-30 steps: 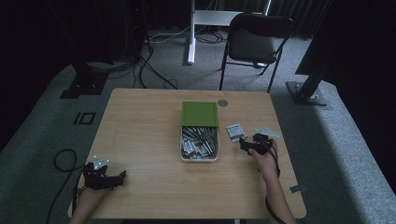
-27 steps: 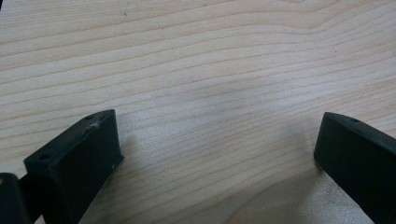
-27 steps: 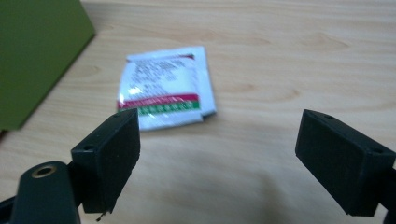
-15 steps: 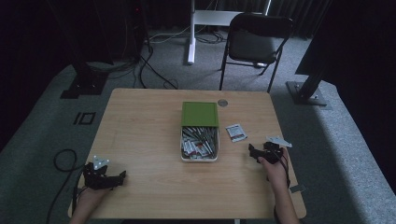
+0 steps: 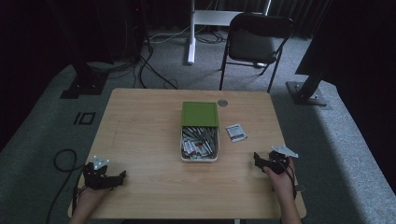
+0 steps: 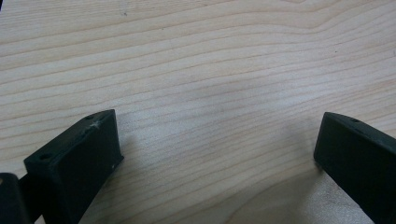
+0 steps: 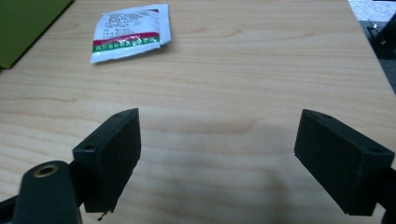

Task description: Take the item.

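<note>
Right gripper view: packet [image 7: 130, 32] lies beyond the spread, empty fingers [image 7: 112, 154].

Surface [image 5: 140, 121]: pale wood with wavy darker grain lines. Right gripper [image 7: 217, 154] and left gripper [image 6: 217, 154]: matte black fingers [image 7: 109, 154], each gripper topped by a grey plate. Sachet [image 7: 130, 31], ahead and left of the right fingers: white with small dark print, crossed by red and green bands. Box [image 5: 199, 151]: white, filled with white-and-red sachets; its lid [image 5: 200, 114] is olive green.
</note>
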Motion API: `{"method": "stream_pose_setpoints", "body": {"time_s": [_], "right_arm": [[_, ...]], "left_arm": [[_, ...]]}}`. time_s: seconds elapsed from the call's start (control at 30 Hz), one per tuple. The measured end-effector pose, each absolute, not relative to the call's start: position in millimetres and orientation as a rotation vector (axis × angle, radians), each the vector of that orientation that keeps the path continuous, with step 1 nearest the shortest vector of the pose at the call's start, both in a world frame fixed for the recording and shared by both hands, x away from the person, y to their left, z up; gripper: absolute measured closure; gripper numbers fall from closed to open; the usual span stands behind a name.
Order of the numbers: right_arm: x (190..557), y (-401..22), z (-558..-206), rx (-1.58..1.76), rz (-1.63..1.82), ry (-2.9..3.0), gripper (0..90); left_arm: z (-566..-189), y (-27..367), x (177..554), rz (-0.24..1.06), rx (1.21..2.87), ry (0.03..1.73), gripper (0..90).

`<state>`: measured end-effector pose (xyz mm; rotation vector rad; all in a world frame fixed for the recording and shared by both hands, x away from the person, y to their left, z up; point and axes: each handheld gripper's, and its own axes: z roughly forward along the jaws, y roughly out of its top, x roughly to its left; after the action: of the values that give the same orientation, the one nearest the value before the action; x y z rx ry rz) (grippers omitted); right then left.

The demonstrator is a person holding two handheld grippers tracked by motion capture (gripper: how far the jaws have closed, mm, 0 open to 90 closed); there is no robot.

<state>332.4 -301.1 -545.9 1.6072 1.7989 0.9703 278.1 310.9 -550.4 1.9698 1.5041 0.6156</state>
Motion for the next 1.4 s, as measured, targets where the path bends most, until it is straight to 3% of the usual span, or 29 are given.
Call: {"method": "stream_pose_setpoints", "body": {"time_s": [0.67,1.4], "right_arm": [[293.7,-309.5,-553.5,1.65,0.905,1.759,14.2],[284.2,-307.7,-556.6,1.714,0.794,1.79,13.7]], "left_arm": [[-550.4,311.0,278.1,0.616,1.973,1.503,1.3],[-550.4,311.0,278.0,0.617,1.973,1.503,1.3]]}}
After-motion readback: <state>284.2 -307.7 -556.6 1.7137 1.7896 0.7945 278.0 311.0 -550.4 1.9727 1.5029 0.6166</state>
